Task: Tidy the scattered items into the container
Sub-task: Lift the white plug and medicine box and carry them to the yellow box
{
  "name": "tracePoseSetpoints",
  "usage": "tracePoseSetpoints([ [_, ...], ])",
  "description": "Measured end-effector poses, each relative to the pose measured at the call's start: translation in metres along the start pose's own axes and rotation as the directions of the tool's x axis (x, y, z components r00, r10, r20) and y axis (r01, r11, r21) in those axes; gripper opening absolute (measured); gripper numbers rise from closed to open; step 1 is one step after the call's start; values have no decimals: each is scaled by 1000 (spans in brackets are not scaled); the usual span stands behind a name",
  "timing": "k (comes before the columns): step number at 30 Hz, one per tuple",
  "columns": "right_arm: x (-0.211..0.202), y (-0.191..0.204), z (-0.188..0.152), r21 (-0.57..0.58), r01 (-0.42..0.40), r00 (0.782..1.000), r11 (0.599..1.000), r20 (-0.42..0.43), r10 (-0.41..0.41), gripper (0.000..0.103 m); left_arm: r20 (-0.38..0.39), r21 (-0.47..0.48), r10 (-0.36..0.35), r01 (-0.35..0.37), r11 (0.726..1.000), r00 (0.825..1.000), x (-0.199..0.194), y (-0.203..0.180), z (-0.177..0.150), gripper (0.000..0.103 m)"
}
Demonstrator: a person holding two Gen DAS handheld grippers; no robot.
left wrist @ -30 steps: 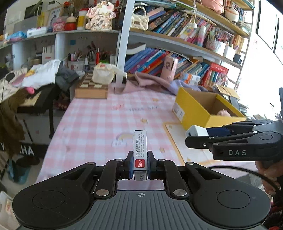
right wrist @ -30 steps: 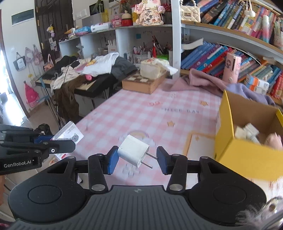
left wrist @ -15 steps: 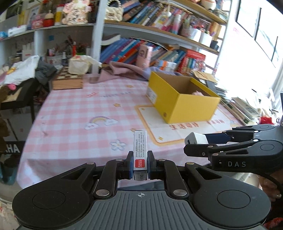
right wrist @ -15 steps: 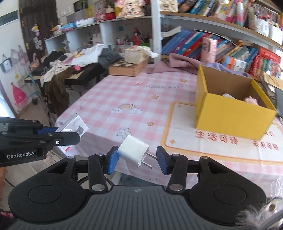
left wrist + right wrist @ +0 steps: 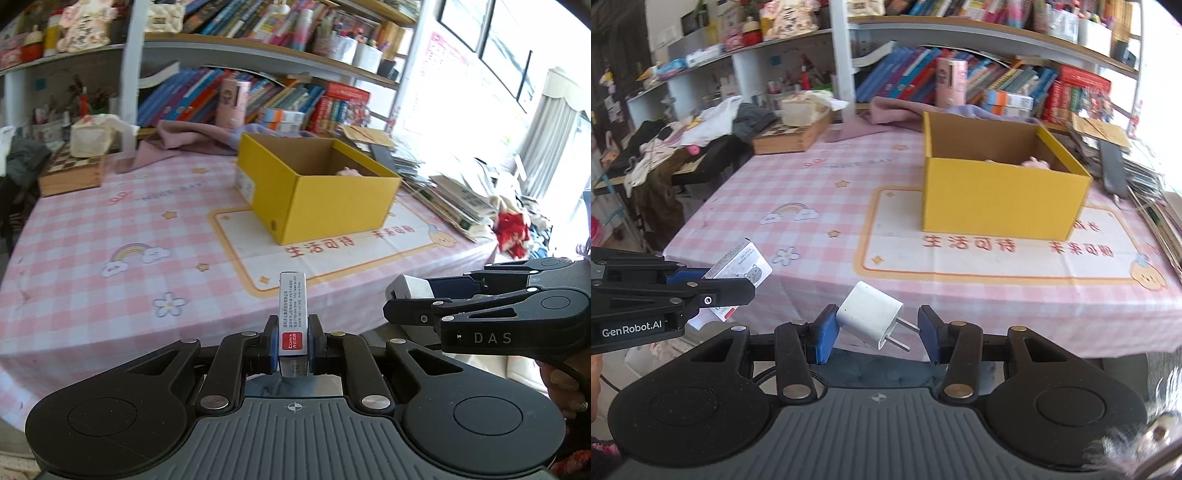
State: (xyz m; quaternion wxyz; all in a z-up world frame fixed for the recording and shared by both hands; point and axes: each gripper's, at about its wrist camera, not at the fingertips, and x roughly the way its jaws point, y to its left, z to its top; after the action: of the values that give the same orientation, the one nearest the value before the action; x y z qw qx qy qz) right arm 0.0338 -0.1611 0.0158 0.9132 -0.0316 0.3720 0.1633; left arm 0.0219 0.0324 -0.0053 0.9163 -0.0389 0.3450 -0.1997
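Observation:
My left gripper (image 5: 292, 345) is shut on a small white carton (image 5: 292, 310) with a red label, held upright off the table's near edge. My right gripper (image 5: 877, 330) is shut on a white plug charger (image 5: 868, 314), its two prongs pointing at the right pad. The open yellow box (image 5: 325, 195) stands on the placemat ahead; something pink lies inside it (image 5: 1034, 162). In the left wrist view the right gripper (image 5: 410, 299) shows at right with the charger. In the right wrist view the left gripper (image 5: 713, 284) shows at left with the carton (image 5: 738, 266).
A pink checked tablecloth (image 5: 110, 236) covers the table. A wooden chess box (image 5: 70, 173) and a purple cloth (image 5: 192, 136) lie at the back. Stacked books and papers (image 5: 450, 199) line the right edge. Bookshelves (image 5: 960, 74) stand behind; clothes (image 5: 683, 136) are piled at left.
Both grippers have pulled back from the table and swung right, still holding their items. The yellow box now sits more central in both views.

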Motion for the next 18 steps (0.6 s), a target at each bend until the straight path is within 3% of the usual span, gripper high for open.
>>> tracePoseSetpoints([
  [18,-16,-63,-12,131,139,990,982,-24,-137,44,-61,113,-166,173,978,984,57,-51,27,13],
])
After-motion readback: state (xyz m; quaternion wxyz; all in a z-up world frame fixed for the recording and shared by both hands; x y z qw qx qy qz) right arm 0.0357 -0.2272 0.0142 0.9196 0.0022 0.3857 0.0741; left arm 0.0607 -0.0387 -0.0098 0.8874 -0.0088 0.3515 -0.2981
